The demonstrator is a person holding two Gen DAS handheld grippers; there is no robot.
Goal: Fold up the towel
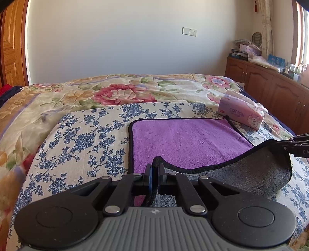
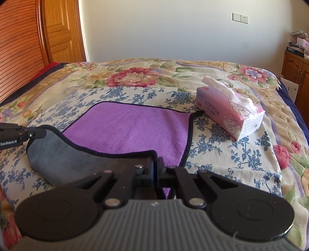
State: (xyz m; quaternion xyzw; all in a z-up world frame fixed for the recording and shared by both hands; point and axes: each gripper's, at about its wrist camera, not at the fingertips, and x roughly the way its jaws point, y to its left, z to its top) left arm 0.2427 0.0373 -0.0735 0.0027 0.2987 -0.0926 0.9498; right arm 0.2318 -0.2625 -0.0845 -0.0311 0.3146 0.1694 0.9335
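Towel (image 1: 183,141) lies purple-side up on the blue-flowered cloth (image 1: 87,139), its near hem lifted grey-side out by left gripper (image 1: 154,168) and right gripper (image 2: 155,164), both clamped on corners, which should travel level and together toward the far edge, clear of the tissue pack (image 2: 229,114).

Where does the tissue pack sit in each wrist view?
Left wrist: tissue pack at right of centre, just past the towel's far right corner.
Right wrist: tissue pack at upper right, beyond that same corner.
Shared landmark: the wall socket.
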